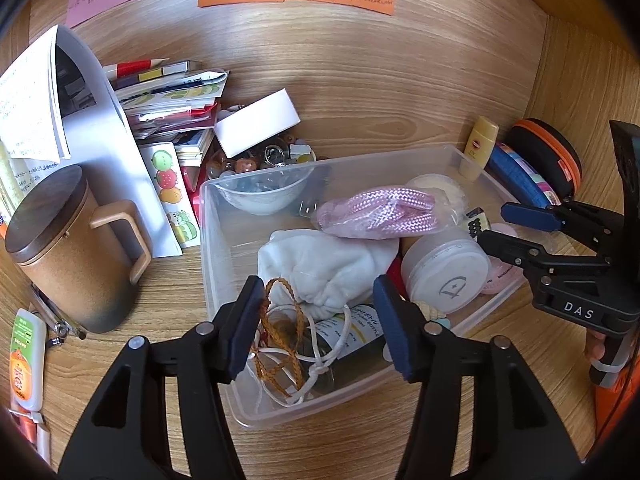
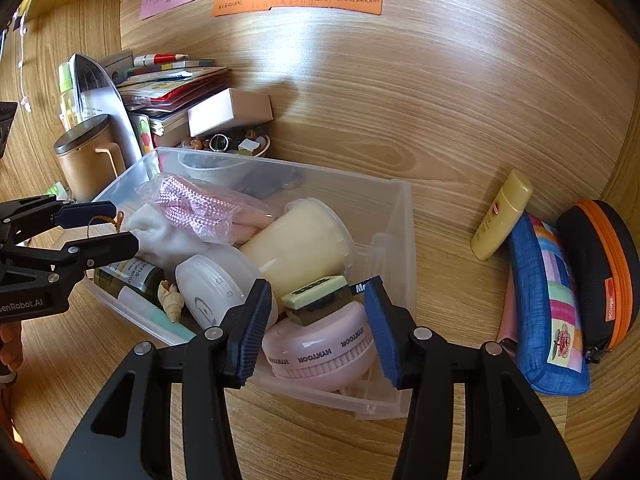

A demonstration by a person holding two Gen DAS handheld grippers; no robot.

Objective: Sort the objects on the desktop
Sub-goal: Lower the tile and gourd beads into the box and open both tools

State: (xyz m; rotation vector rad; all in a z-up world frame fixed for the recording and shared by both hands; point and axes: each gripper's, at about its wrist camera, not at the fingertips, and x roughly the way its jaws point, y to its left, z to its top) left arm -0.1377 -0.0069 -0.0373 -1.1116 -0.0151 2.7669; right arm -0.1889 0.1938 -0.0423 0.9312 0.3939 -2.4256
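Observation:
A clear plastic bin (image 1: 224,264) (image 2: 400,240) on the wooden desk holds a white pouch (image 1: 324,264), a pink rope in plastic (image 1: 376,212) (image 2: 200,208), a white jar (image 1: 444,268) (image 2: 216,288), a dark bottle (image 1: 352,340), a cream tub (image 2: 304,244) and a pink round case (image 2: 320,348). My left gripper (image 1: 316,328) (image 2: 98,226) is open over the bin's near end, above a brown cord (image 1: 280,340). My right gripper (image 2: 316,328) (image 1: 490,224) is open above the pink case and a small green-topped block (image 2: 316,294).
A brown lidded mug (image 1: 68,248) stands left of the bin. Books, papers and a white box (image 1: 260,120) pile up behind it. A yellow tube (image 2: 500,216), a blue pencil case (image 2: 548,308) and a black-orange case (image 2: 600,272) lie to the right.

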